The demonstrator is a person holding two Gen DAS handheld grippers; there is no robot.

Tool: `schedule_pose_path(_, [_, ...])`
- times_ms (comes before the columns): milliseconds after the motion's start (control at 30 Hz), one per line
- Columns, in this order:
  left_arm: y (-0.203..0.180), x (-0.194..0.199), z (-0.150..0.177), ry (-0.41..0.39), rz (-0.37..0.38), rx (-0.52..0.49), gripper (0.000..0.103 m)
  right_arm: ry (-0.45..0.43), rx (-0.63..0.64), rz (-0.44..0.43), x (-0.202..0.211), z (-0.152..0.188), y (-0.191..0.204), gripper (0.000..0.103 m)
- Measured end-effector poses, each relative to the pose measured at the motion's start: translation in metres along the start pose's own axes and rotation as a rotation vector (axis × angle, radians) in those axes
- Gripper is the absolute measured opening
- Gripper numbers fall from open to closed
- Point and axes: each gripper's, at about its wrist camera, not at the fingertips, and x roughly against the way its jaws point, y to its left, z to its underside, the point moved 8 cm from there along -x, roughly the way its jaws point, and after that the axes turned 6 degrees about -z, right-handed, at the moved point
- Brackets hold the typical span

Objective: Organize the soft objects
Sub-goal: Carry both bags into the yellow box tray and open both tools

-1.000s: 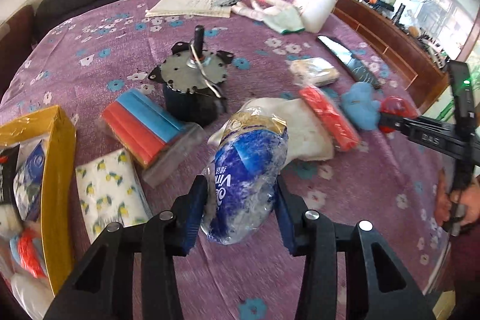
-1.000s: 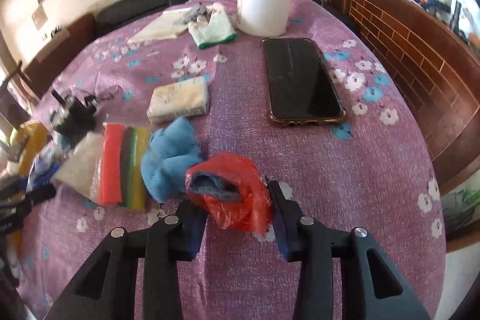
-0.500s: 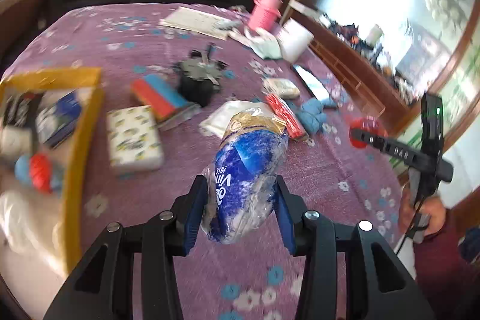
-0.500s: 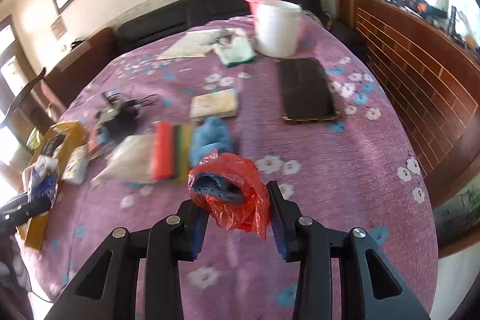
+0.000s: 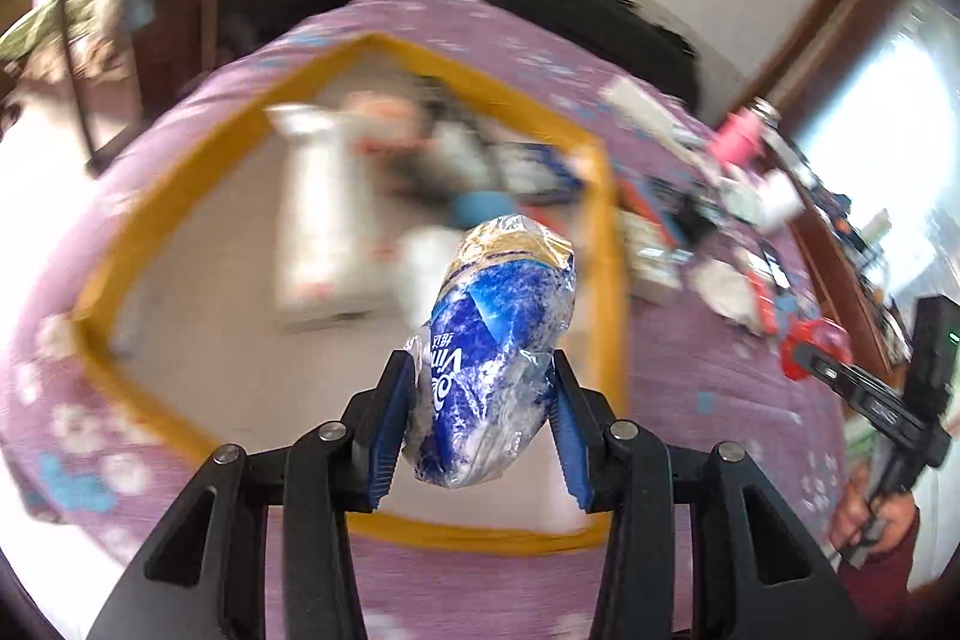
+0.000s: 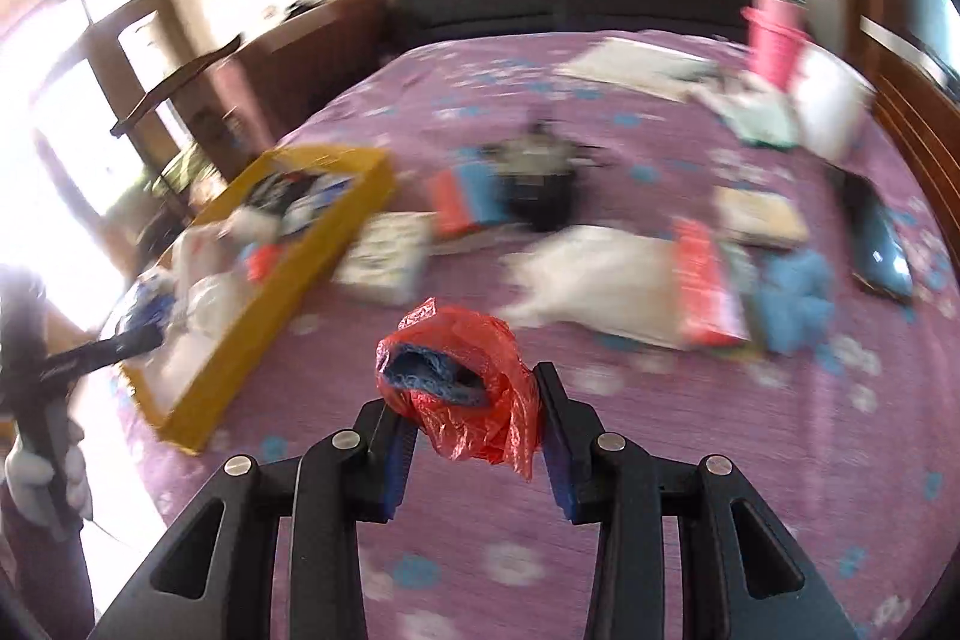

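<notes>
My left gripper point(image 5: 480, 412) is shut on a blue and white tissue pack point(image 5: 492, 358) and holds it in the air above the yellow box point(image 5: 612, 280), near its right wall. The box holds several blurred soft items. My right gripper point(image 6: 474, 430) is shut on a red plastic bag with a blue cloth inside point(image 6: 462, 388), held above the purple tablecloth point(image 6: 660, 460). The yellow box point(image 6: 270, 304) lies to its left, where the left gripper point(image 6: 144, 334) also shows. The right gripper with the red bag point(image 5: 810, 346) shows in the left wrist view.
On the table lie a floral tissue pack point(image 6: 390, 256), red and blue sponges point(image 6: 468, 196), a black motor point(image 6: 540, 172), a white bag point(image 6: 600, 274), a coloured sponge pack point(image 6: 708, 286), a blue cloth point(image 6: 792, 292), a phone point(image 6: 882, 244), a white cup point(image 6: 834, 106) and a pink bottle point(image 6: 774, 40).
My left gripper swung left with the tissue pack and now hangs over the yellow box. My right gripper moved left and back with the red bag, toward the box.
</notes>
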Motion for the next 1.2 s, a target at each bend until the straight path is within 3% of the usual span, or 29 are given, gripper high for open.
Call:
schedule_pose_path(167, [0.044, -0.006, -0.011, 0.009, -0.073, 0.055, 0.043, 0.047, 0.096, -0.067, -0.034, -0.011, 0.066, 0.041])
schedule_pose_path(433, [0.072, -0.016, -0.03, 0.003, -0.193, 0.058, 0.046, 0.146, 0.205, -0.17, -0.088, -0.008, 0.157, 0.041])
schedule_pose_path(633, [0.074, -0.003, -0.028, -0.038, -0.136, 0.077, 0.065, 0.206, 0.27, -0.207, -0.118, 0.001, 0.201, 0.041])
schedule_pose_path(833, [0.075, 0.017, -0.023, -0.084, -0.148, 0.09, 0.073, 0.236, 0.285, -0.215, -0.14, 0.007, 0.217, 0.046])
schedule_pose_path(900, [0.072, 0.025, -0.021, -0.104, -0.165, 0.077, 0.075, 0.242, 0.271, -0.222, -0.142, 0.008, 0.217, 0.065])
schedule_pose_path(967, [0.067, 0.031, -0.02, -0.124, -0.18, 0.061, 0.078, 0.219, 0.261, -0.224, -0.137, 0.006, 0.217, 0.074])
schedule_pose_path(1200, [0.039, 0.038, -0.014, -0.162, -0.246, -0.036, 0.081, 0.147, 0.212, -0.213, -0.11, -0.005, 0.195, 0.078])
